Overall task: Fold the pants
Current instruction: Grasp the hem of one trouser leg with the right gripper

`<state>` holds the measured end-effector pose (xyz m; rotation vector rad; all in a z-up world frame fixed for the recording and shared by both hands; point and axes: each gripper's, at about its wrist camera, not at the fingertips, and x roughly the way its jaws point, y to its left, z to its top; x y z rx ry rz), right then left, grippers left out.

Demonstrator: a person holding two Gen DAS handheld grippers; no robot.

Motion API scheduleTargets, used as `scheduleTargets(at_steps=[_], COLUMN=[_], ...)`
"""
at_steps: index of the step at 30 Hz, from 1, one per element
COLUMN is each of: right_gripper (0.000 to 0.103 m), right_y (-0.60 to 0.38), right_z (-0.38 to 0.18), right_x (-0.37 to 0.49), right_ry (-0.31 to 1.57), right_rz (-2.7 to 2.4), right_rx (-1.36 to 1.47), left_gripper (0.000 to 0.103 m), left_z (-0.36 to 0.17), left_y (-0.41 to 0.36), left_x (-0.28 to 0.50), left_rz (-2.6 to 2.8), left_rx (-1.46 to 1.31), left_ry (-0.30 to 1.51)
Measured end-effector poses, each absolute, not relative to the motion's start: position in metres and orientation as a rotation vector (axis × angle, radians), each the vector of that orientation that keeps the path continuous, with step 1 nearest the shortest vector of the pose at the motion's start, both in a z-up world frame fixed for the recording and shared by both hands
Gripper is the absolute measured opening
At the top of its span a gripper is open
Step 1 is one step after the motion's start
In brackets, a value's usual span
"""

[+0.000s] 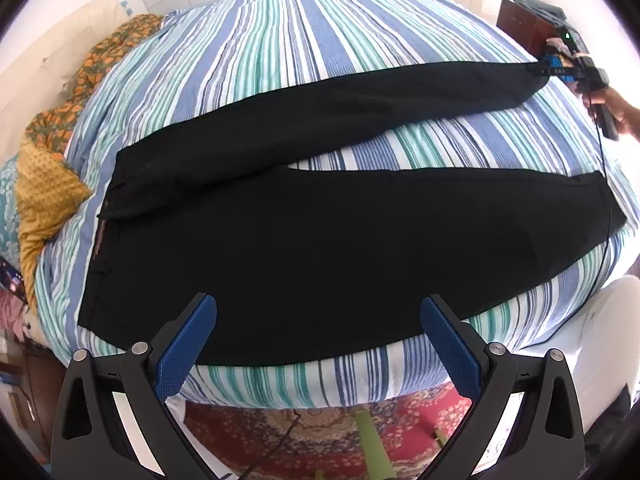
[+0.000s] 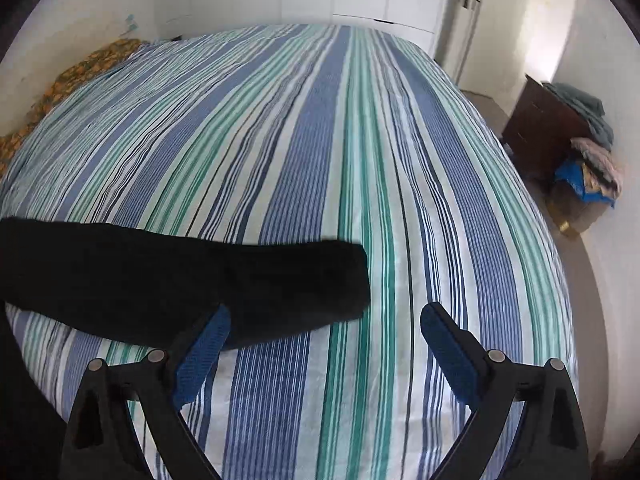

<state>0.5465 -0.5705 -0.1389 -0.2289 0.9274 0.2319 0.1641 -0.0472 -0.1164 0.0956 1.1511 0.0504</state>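
Black pants [image 1: 320, 240] spread flat on bed [image 1: 280, 40] for folding; left tongs [image 1: 318, 344] open above the seat, right tongs [image 2: 324, 352] open, empty beside far-leg hem [image 2: 352, 280].

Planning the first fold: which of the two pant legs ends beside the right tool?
The far leg, the one farther from the bed's near edge; its cuff lies just left of the open right tool.

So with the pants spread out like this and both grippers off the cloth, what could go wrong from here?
1. The black pants lie with their legs splayed apart; a fold made now would likely come out crooked.
2. The waist side runs along the edge of the striped bed; a tug there could drag the pants off.
3. A thin black cable crosses the near leg's cuff and could snag it.

Both the left gripper and the right gripper are open and empty.
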Motion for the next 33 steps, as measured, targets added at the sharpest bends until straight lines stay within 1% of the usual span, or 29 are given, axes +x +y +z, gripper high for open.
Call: scheduleTargets(at_steps=[1,2,3,5,6,8,9,10,11,12,13,14,16,18,24,27,28,29,30,31,32,33], right_gripper=[0.062,0.028,0.024,0.023,0.023,0.023,0.023,0.028,0.044,0.055,0.077,0.085,0.085,0.084,0.082,0.082,0.072,0.048,0.038,0.022,0.018,0.018], right_y=[-0.565,-0.561,-0.560,-0.553,-0.552,-0.561,-0.566,-0.574,-0.585,-0.598,-0.613,-0.626,-0.651,-0.672,-0.679,-0.670,-0.665,-0.660,-0.654,-0.644,-0.641,-0.637], right_z=[-0.136,-0.137,-0.138,-0.128,-0.115,-0.089,-0.077,-0.071,-0.070,-0.072,-0.075,-0.079,-0.091,-0.112,-0.190,-0.213,-0.213,-0.212,-0.210,-0.202,-0.193,-0.181], right_x=[0.555,0.566,0.578,0.587,0.589,0.598,0.605,0.613,0.622,0.630,0.634,0.634,0.625,0.610,0.575,0.570,0.572,0.576,0.578,0.580,0.579,0.573], right_ry=[0.946,1.014,1.096,1.183,1.214,1.267,1.274,1.265,1.248,1.217,1.171,1.115,1.032,1.015,1.086,1.038,1.016,1.012,1.027,1.036,1.031,1.016], right_rz=[0.298,0.374,0.403,0.417,0.427,0.456,0.432,0.381,0.302,0.205,0.106,0.039,-0.045,-0.077,0.088,0.131,0.146,0.176,0.179,0.164,0.168,0.163], right_rx=[-0.243,-0.211,-0.196,-0.213,-0.174,0.029,0.088,0.129,0.192,0.263,0.321,0.358,0.399,0.466,0.612,0.732,0.747,0.748,0.707,0.632,0.577,0.537], left_gripper=[0.102,0.102,0.102,0.102,0.102,0.102,0.102,0.102,0.102,0.102,0.102,0.102,0.102,0.102,0.102,0.102,0.102,0.102,0.102,0.102,0.102,0.102], left_z=[-0.118,-0.120,-0.122,-0.124,-0.127,-0.132,-0.134,-0.135,-0.134,-0.131,-0.128,-0.125,-0.122,-0.125,-0.136,-0.134,-0.133,-0.132,-0.132,-0.131,-0.131,-0.130], left_y=[-0.047,-0.047,-0.047,-0.049,-0.050,-0.054,-0.056,-0.059,-0.062,-0.064,-0.065,-0.067,-0.066,-0.064,-0.064,-0.070,-0.071,-0.072,-0.071,-0.070,-0.069,-0.067], left_x=[0.166,0.167,0.168,0.170,0.171,0.174,0.176,0.176,0.177,0.176,0.174,0.172,0.168,0.166,0.175,0.174,0.174,0.174,0.174,0.174,0.174,0.173], left_rz=[0.054,0.055,0.055,0.051,0.046,0.030,0.018,0.006,-0.004,-0.009,-0.012,-0.013,-0.004,0.007,-0.016,-0.019,-0.018,-0.017,-0.015,-0.013,-0.009,-0.003], left_rx=[0.097,0.095,0.094,0.097,0.099,0.095,0.088,0.082,0.079,0.081,0.086,0.095,0.120,0.125,0.055,0.089,0.095,0.098,0.095,0.092,0.089,0.084], left_ry=[1.157,1.163,1.165,1.163,1.165,1.179,1.187,1.192,1.192,1.184,1.172,1.160,1.139,1.145,1.214,1.204,1.203,1.202,1.201,1.198,1.193,1.188])
